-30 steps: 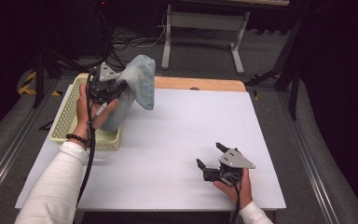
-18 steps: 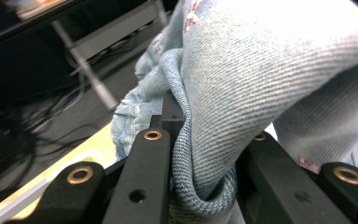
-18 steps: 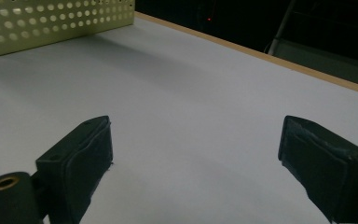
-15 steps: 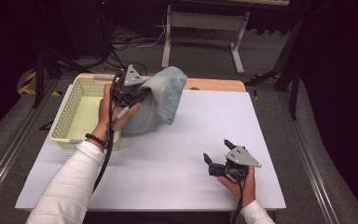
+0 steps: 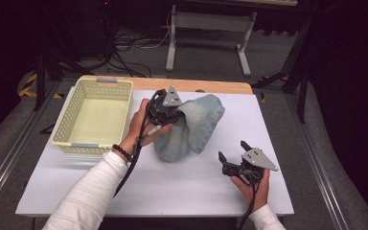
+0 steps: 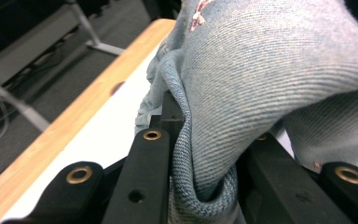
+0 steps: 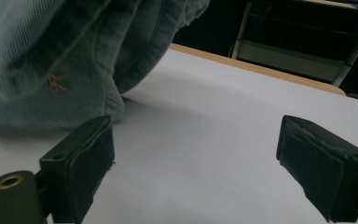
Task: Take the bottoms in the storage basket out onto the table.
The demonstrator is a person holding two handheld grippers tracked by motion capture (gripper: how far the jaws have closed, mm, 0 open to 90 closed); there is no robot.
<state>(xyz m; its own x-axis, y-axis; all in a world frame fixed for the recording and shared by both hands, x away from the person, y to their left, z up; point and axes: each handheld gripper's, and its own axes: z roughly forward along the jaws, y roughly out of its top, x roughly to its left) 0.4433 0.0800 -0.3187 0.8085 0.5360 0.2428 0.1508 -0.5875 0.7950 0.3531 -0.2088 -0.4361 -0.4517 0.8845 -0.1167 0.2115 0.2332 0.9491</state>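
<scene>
So the left tongs point(image 5: 172, 111) are clamped on a fold of that faded denim piece point(image 5: 194, 127). In the left gripper view you can see the fabric point(image 6: 261, 79) bunched right between the two black jaws, squeezed tight. The denim hangs off them in a lump with its lower end resting on the white surface point(image 5: 172, 187), roughly mid-surface and just right of the pale yellow basket point(image 5: 93, 117). It's out of the basket entirely, which sits near the back left corner.

The right tongs point(image 5: 233, 154) are over by the front right, held low in the person's right hand point(image 5: 254, 184), jaws spread wide with nothing between them. In the right gripper view the denim point(image 7: 51, 60) sits just past the left jaw, close but I can't tell if it actually touches.
</scene>
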